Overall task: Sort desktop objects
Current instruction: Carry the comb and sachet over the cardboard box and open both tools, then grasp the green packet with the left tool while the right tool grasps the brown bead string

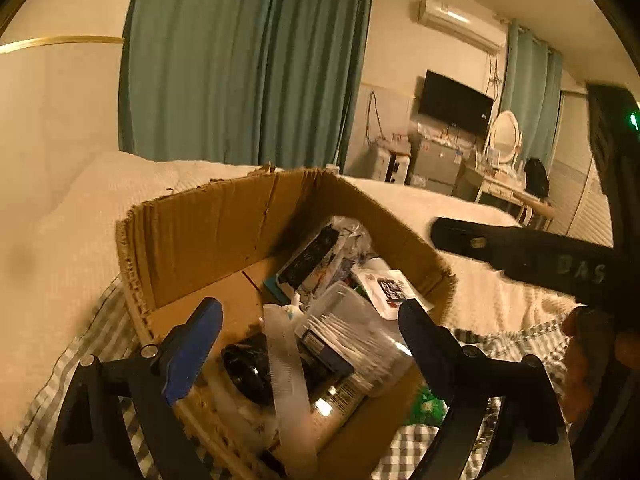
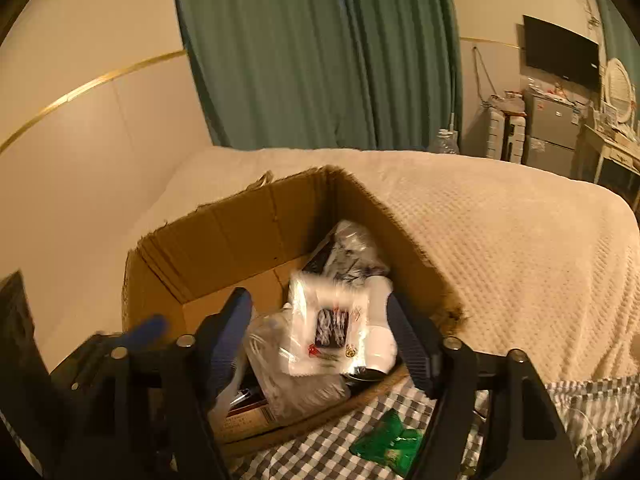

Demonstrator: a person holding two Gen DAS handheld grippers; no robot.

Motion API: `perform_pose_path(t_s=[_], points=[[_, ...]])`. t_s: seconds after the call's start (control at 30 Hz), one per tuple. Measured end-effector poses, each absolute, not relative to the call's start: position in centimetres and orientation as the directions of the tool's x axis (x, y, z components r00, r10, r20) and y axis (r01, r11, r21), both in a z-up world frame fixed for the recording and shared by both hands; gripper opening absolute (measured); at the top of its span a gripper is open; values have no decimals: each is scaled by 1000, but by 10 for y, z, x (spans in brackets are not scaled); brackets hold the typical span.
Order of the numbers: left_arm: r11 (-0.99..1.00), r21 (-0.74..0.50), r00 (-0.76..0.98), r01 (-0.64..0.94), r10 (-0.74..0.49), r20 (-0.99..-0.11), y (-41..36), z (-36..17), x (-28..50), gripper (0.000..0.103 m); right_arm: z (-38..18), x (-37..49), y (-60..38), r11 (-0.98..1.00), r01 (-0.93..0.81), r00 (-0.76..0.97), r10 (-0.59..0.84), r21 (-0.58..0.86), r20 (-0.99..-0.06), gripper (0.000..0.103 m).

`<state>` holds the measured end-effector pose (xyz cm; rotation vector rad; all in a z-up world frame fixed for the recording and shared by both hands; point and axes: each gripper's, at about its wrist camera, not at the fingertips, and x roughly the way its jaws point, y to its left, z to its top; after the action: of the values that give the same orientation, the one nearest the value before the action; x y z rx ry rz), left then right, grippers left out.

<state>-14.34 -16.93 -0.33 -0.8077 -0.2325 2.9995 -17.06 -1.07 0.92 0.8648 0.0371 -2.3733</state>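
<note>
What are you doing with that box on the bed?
A person is sorting small things with a two-finger gripper in each hand. Both hover over the open brown cardboard box on the cream bedspread. The left gripper is open above a clear plastic tub and a black rounded object. The right gripper is open around a white plastic packet with a dark picture, not squeezing it. A crumpled green wrapper lies outside on the checked cloth.

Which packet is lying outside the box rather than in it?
The green packet: it lies on the checked cloth in front of the box. The white packet and the rest sit inside.
</note>
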Motion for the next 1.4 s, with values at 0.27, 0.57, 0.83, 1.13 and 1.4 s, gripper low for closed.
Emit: perform_pose_path(t_s=[0.27, 0.57, 0.83, 1.13, 1.4], points=[[-982, -189, -834, -30, 128, -536, -133, -8, -101, 95, 22, -125, 82, -883, 456, -676, -423, 108, -604, 73], [-988, -80, -751, -132, 152, -642, -51, -50, -83, 99, -80, -103, 157, -943, 314, -611, -287, 106, -738, 60], [-987, -69, -709, -144, 152, -689, -33, -101, -95, 99, -152, -132, 136, -945, 325, -529, -210, 33, -822, 45], [-976, -206, -658, -74, 203, -725, -48, -124, -120, 99, -174, -150, 134, -956, 293, -529, -171, 10, -831, 11], [-984, -124, -686, -128, 178, -705, -16, -127, -147, 99, -138, -129, 169, -973, 226, -622, -176, 40, -763, 11]])
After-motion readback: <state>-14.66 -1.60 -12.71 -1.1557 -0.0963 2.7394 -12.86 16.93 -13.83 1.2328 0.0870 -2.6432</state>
